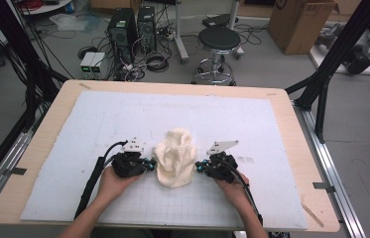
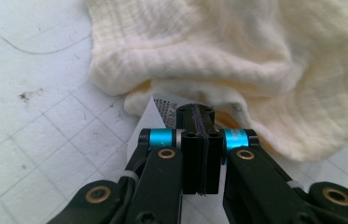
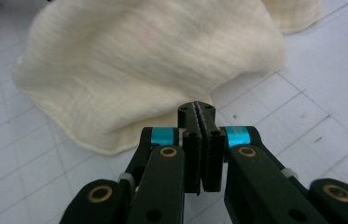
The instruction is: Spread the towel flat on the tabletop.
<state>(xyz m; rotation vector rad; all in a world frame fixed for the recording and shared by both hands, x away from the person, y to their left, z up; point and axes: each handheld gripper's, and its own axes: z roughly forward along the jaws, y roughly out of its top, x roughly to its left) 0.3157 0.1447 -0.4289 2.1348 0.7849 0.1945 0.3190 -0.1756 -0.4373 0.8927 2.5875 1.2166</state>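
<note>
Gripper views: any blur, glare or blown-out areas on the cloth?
Left gripper view: cloth weave sharp, no glare, soft shadow beneath its folds. Right gripper view: cloth softer, slightly washed out. High view: cloth bright, texture mostly lost, even light.

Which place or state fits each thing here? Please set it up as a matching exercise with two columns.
Things:
1. crumpled cream cloth
2. left gripper
3. round black stool
4. brown cardboard box

Places or states:
A. on the floor at the far right
B. shut at the cloth's edge, beside a white label
C. on the white grid mat, between both grippers
D. on the floor beyond the table's far edge

Pairs: 1-C, 2-B, 3-D, 4-A
</note>
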